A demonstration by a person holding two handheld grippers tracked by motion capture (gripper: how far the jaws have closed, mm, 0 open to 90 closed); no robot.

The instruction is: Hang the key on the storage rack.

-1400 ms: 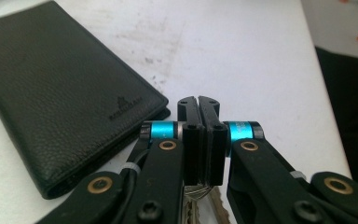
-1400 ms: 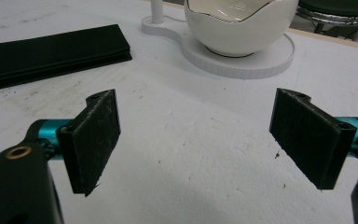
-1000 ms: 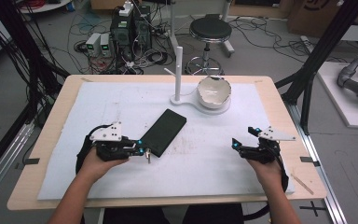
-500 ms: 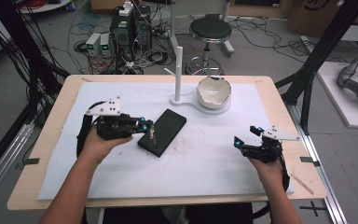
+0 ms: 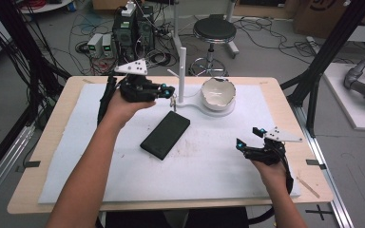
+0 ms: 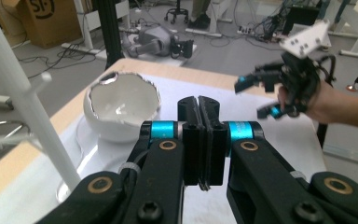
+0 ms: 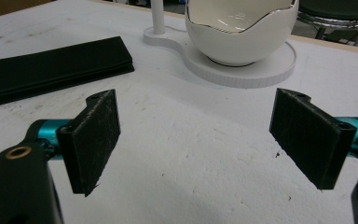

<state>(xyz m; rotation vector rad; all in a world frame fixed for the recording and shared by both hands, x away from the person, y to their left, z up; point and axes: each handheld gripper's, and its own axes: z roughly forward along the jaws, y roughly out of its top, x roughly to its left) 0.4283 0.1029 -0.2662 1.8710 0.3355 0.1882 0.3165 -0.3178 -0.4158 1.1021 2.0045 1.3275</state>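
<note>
Glossy white ceramic-looking bowl (image 7: 240, 32) with jagged rim, matt white plastic-looking stand (image 5: 182, 71), matt black flat case (image 5: 165, 135), scuffed matt white mat (image 5: 204, 166), pale wood table edge (image 5: 171, 205), rough black gripper pads (image 7: 98, 135)

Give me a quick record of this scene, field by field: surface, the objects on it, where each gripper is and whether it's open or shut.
surface: white mat on a wooden table
stand: white post on a white base, far centre of the mat
bowl: white egg-shaped bowl with a jagged rim, on the base's round plate
flat item: black case, lying mid-mat
left gripper: raised beside the post, jaws shut; something small dangles below it, unclear what
right gripper: low over the mat's right side, jaws open, holding nothing
</note>
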